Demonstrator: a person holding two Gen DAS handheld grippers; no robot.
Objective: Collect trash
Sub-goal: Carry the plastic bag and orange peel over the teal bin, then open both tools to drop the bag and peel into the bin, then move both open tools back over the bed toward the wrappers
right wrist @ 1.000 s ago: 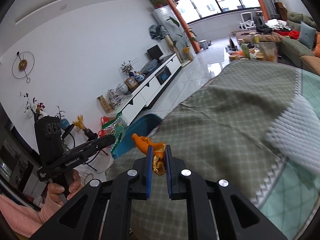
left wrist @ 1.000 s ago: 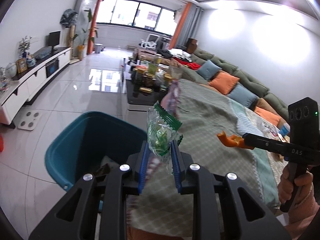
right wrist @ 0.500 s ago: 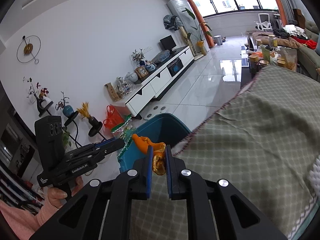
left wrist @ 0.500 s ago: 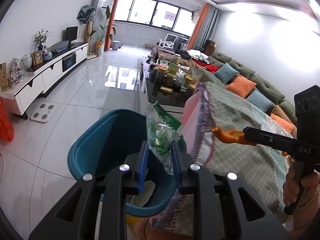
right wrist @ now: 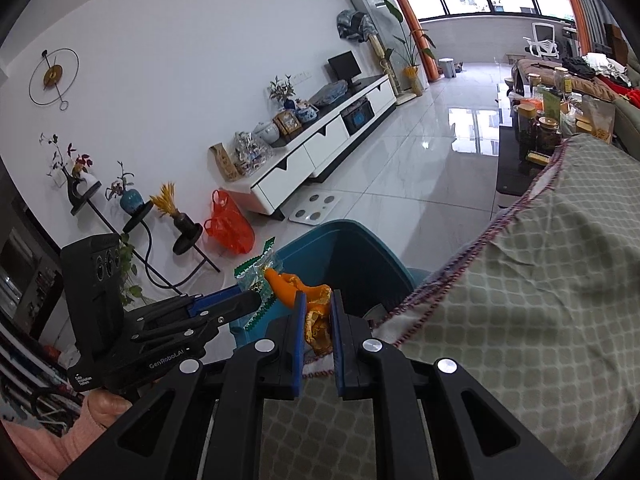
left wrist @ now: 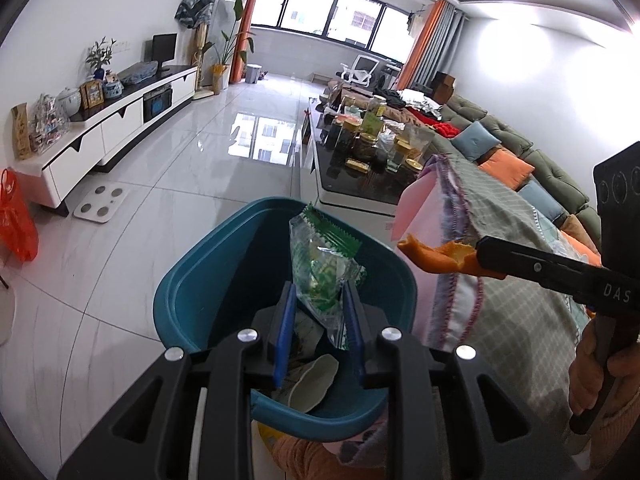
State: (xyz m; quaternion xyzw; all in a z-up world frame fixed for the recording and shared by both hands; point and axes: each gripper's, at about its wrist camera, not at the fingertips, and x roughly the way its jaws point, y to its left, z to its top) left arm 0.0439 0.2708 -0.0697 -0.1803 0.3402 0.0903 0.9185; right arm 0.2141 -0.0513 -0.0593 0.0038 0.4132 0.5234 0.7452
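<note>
My left gripper (left wrist: 318, 294) is shut on a green and clear snack wrapper (left wrist: 322, 264) and holds it right above the teal trash bin (left wrist: 192, 276). The bin holds some scraps. My right gripper (right wrist: 318, 300) is shut on an orange peel (right wrist: 316, 316) and holds it at the edge of the cloth-covered table, just right of the bin (right wrist: 360, 256). In the left wrist view the peel (left wrist: 436, 254) juts from the right gripper's fingers (left wrist: 520, 258) beside the bin's right rim. In the right wrist view the left gripper's fingers (right wrist: 224, 306) and wrapper (right wrist: 256, 276) are over the bin's left side.
A green checked cloth (right wrist: 520, 280) covers the table on the right. A coffee table with several jars (left wrist: 372, 140) stands beyond it, and a sofa with cushions (left wrist: 520, 160) further right. A white TV cabinet (left wrist: 100, 132), a floor scale (left wrist: 102, 204) and a red bag (left wrist: 16, 220) are to the left.
Both grippers have moved left off the table towards the bin. The wrapper now hangs over the bin's opening and the peel has come to the bin's right rim.
</note>
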